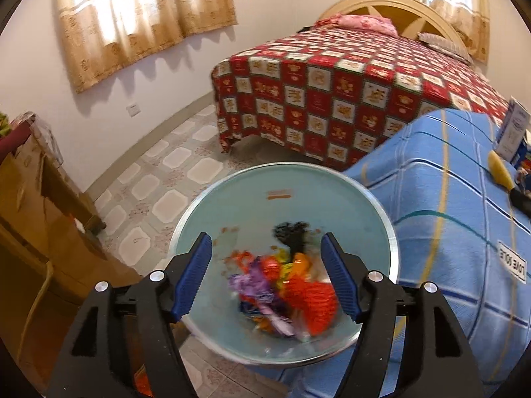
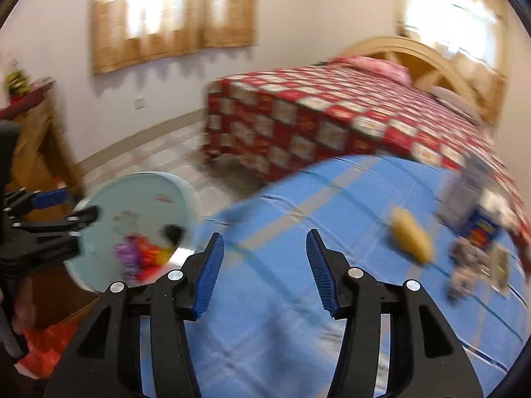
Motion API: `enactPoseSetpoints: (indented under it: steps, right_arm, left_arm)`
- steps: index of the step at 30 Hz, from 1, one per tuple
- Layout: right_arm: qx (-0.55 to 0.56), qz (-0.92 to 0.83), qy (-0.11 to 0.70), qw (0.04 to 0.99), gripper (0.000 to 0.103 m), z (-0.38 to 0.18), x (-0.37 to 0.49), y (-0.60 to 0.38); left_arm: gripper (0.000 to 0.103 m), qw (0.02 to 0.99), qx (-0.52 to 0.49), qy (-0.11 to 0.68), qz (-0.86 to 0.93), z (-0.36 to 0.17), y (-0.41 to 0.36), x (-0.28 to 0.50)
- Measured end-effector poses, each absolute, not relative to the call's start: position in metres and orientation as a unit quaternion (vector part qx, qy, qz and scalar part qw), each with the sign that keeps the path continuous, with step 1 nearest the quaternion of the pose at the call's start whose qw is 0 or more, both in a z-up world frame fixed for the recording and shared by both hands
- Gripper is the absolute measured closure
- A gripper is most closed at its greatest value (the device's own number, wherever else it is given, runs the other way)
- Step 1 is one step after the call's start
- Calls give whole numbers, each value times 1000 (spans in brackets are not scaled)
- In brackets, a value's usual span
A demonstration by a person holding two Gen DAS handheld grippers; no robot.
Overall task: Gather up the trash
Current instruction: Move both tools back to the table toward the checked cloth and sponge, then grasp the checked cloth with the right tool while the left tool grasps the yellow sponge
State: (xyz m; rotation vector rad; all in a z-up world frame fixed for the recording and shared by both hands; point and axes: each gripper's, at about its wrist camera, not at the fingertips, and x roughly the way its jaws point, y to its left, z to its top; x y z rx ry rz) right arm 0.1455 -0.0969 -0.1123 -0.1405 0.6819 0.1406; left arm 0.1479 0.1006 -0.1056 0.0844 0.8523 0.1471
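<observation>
Bin's wrappers (image 1: 285, 295) blurred (perhaps sweets)

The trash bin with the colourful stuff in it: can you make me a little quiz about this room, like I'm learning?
1. True or false: the left gripper is open, with nothing pinched between its pads.
2. What lies at the bottom of the trash bin? A) colourful wrappers B) a shoe C) nothing
3. Fill in: the yellow thing lies on the ____ checked cloth.

Key
1. True. The jaws stand apart above the bin.
2. A. The wrappers are orange, purple and yellow, though blurred.
3. Blue. The right gripper is open above that cloth too.
</observation>
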Motion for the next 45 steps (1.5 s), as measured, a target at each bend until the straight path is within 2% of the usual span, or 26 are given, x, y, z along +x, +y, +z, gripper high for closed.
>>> enactPoseSetpoints:
  steps: [7,15,17,20,33,36,38,45]
  right_arm:
    - [8,-114,374,920,51,-128,176,-224]
    - [57,-121,420,898,52,-155,201,-260]
    - [63,-109,429,895,74,-161,205,-267]
    - [69,-89,423,899,84,-162,201,-283]
    - [72,-83,358,927,85,-134,140,-321]
    - [73,-78,360,927,85,-132,138,-328]
    - [72,-75,360,927,85,-130,134,-333]
    - [74,-64,363,927,85,-137,137,-326]
  left_arm:
    - [35,903,55,426,21,-108,26,174]
    - [35,900,74,429,-34,-103,-58,199]
    - [35,898,80,430,-45,-104,-75,204]
    - [35,897,86,430,-56,-103,-95,212]
    - [36,886,110,440,-96,-121,-192,256]
    - [47,883,111,445,-101,-132,-201,261]
    - [72,883,107,441,-121,-132,-206,259]
    - [88,886,109,429,-136,-136,-213,257]
